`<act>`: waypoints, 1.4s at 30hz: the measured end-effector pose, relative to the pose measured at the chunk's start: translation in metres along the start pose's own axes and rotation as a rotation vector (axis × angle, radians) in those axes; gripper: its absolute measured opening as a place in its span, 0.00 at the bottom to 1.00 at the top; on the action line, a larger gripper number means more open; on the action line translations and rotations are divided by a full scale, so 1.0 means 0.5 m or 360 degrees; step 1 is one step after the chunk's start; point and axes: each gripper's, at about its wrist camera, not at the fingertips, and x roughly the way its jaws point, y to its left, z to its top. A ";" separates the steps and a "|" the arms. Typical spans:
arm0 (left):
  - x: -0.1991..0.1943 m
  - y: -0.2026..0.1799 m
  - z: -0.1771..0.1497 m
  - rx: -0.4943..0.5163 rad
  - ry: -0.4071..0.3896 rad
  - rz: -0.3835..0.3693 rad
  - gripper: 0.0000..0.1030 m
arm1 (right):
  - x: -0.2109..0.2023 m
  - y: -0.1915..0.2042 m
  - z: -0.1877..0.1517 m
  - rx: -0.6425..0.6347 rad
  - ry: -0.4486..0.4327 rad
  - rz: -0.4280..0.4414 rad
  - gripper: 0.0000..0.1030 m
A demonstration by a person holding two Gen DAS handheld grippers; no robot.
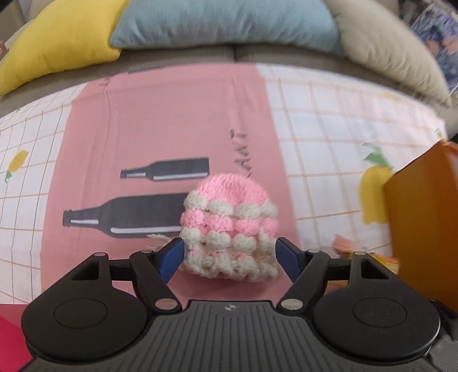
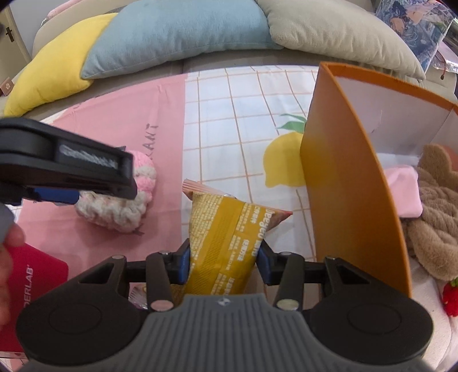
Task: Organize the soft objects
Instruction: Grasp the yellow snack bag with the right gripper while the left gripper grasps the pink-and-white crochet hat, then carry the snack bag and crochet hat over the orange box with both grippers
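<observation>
1. The left gripper (image 1: 229,254) is hanging spread wide around the pink-and-cream crocheted hat (image 1: 229,226), pads apart from the yarn.
2. The right gripper (image 2: 223,264) is pinching a yellow snack packet (image 2: 226,240), its long axis pointing away from the jaws.
3. The orange box (image 2: 340,186) wall is standing just beside the packet; open tablecloth (image 2: 234,114) is lying beyond.

Bright, even light is filling both views, casting only faint shadows and no glare. Fisheye bending is curving the cushions (image 1: 223,25) along the top edges, and motion blur is smearing the left wrist view's right side.
</observation>
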 end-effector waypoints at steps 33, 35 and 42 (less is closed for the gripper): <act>-0.105 -0.006 -0.028 0.0018 -0.0330 -0.0175 0.34 | -0.077 0.006 -0.014 -0.0037 -0.0082 0.0085 0.35; -0.136 -0.002 -0.038 0.0005 -0.0379 -0.0207 0.34 | -0.103 0.002 -0.014 -0.0029 -0.0123 0.0098 0.35; -0.240 0.004 -0.078 -0.0026 -0.0521 -0.0305 0.34 | -0.211 -0.023 -0.015 0.0009 -0.0307 0.0169 0.35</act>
